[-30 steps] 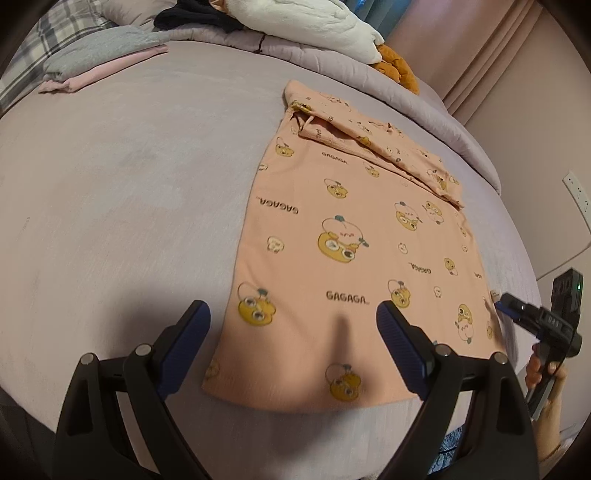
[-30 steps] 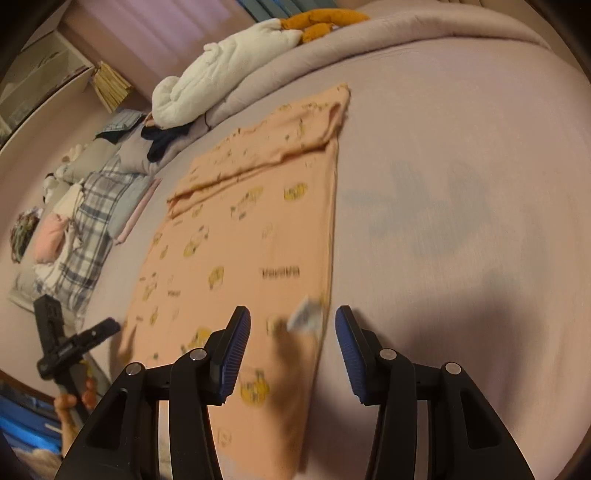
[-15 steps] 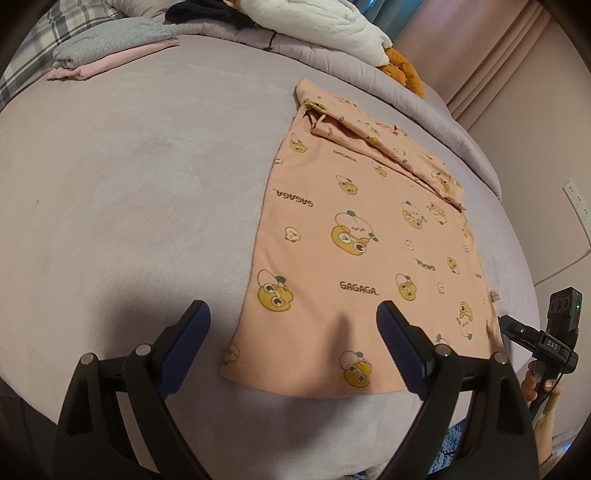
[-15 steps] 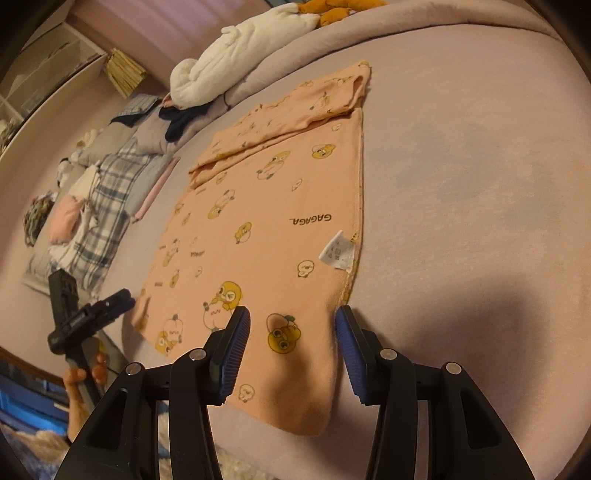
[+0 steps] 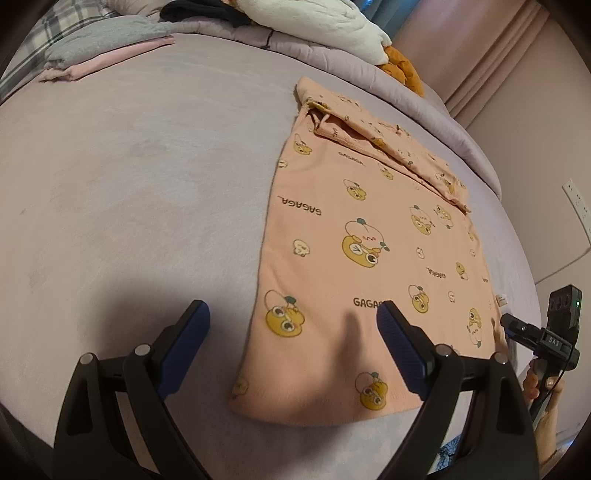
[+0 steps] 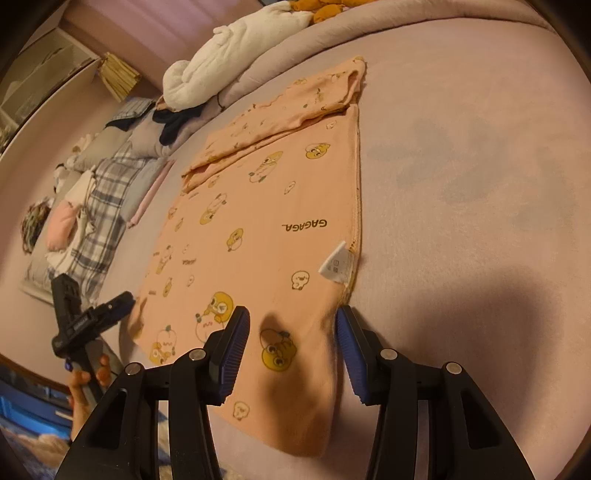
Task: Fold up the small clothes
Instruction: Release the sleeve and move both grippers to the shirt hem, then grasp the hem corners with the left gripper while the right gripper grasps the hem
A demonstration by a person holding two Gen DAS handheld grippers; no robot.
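Observation:
A peach garment (image 5: 354, 236) with yellow cartoon prints lies flat on the lilac bed; its far part is folded over into a band (image 5: 384, 144). It also shows in the right wrist view (image 6: 266, 229), with a white care label (image 6: 336, 264) at its right edge. My left gripper (image 5: 293, 341) is open, hovering over the garment's near left corner. My right gripper (image 6: 291, 345) is open, its jaws straddling the garment's near right corner. The right gripper also shows in the left wrist view (image 5: 517, 328), and the left gripper in the right wrist view (image 6: 122, 302).
A white quilt (image 5: 332, 26), an orange plush toy (image 5: 402, 70) and dark clothes lie at the bed's far end. Folded grey and pink clothes (image 5: 99, 55) sit far left. A plaid pile (image 6: 99, 206) lies beside the bed (image 6: 480, 184). A wall socket (image 5: 576, 199) is at right.
Both grippers have pulled back toward the near hem of the garment. The right gripper's jaws now sit either side of the near right corner. Both stay open.

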